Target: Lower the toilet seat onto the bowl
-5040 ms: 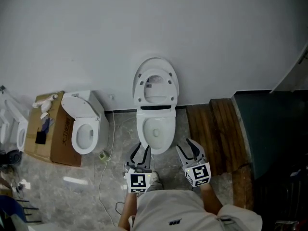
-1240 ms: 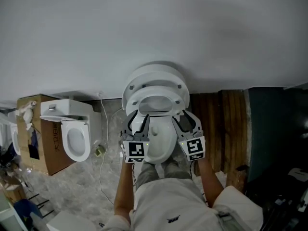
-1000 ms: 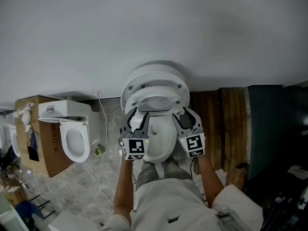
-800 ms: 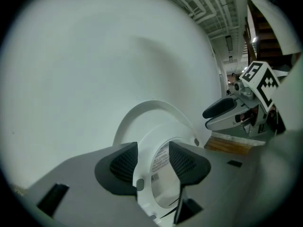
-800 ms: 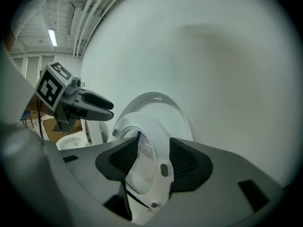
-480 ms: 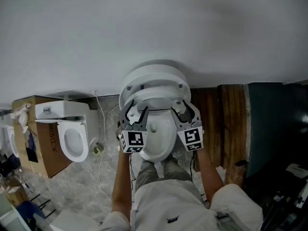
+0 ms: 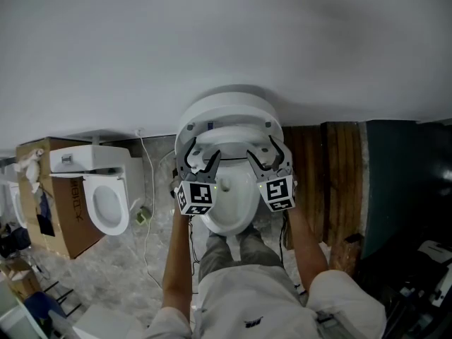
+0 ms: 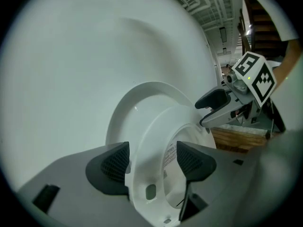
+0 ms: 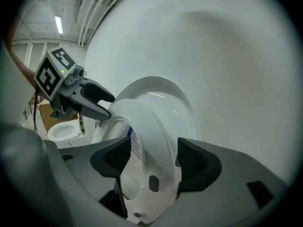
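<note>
- L gripper [image 8: 152,162]: pads [image 8: 116,162] apart, just been opening. Toilet seat [image 8: 147,143] rim sits between them, not pinched.
- R gripper [image 9: 154,162]: same. Its pads [image 9: 194,162] are let go, just been opening, w/ the seat rim between them.
- Seat not down yet: tilted fwd off the lid [image 7: 229,104], above the bowl [image 7: 227,214].
- Toilet backs onto white wall [image 7: 226,34], on grey stone-look floor [image 7: 134,274].
- Floor's left edge: 2nd toilet [image 7: 99,162] against cardboard box [image 7: 70,224].
- Right edge: wood planks [image 7: 318,168].
</note>
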Demonstrator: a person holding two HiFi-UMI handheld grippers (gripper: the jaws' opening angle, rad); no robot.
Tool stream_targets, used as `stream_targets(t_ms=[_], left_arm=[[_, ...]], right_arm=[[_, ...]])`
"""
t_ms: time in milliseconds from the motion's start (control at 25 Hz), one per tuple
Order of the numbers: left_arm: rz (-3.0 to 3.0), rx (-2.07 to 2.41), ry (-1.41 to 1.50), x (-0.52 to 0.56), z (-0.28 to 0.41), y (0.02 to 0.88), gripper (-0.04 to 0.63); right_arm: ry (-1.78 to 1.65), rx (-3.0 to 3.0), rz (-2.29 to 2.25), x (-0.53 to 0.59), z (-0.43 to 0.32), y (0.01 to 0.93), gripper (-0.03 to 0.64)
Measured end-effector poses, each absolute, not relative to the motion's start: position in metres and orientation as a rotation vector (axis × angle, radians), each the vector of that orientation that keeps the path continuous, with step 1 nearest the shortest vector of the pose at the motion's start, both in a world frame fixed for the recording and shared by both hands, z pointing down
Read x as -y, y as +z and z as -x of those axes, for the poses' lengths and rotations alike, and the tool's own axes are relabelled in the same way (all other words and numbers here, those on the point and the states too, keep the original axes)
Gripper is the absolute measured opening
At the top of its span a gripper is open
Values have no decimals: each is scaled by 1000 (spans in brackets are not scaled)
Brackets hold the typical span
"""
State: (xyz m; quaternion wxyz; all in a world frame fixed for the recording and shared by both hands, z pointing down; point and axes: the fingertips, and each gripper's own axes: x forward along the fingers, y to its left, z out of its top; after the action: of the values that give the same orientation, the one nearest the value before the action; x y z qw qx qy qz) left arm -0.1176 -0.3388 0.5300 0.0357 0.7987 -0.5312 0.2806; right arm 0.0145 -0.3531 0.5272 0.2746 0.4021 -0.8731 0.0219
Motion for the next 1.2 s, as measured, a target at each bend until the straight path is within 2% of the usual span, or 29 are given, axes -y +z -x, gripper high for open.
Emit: stream_targets(t_ms=[280,600,720,800,960,1200], left_arm=[[-2444,1631,887,349,119,542,334],[-2433,1623,938,360,120,557,339],[-2425,1624,948,360,122,560,339],[-2422,1628,949,360,123,560,335],[-2427,1646,962,357,122,560,293],[-2418,1647,964,348,121,557,293]], right_arm=[[34,2330,-1068,364,-12,539,313],[28,2310,-1084,375,-18,549,311],[29,2313,-1070,374,-17,551,299],[18,2306,-1068,374,-16,552,261],[5,2302,-1077,371,-17,554,261],[-1,2313,-1061,362,-18,550,259]])
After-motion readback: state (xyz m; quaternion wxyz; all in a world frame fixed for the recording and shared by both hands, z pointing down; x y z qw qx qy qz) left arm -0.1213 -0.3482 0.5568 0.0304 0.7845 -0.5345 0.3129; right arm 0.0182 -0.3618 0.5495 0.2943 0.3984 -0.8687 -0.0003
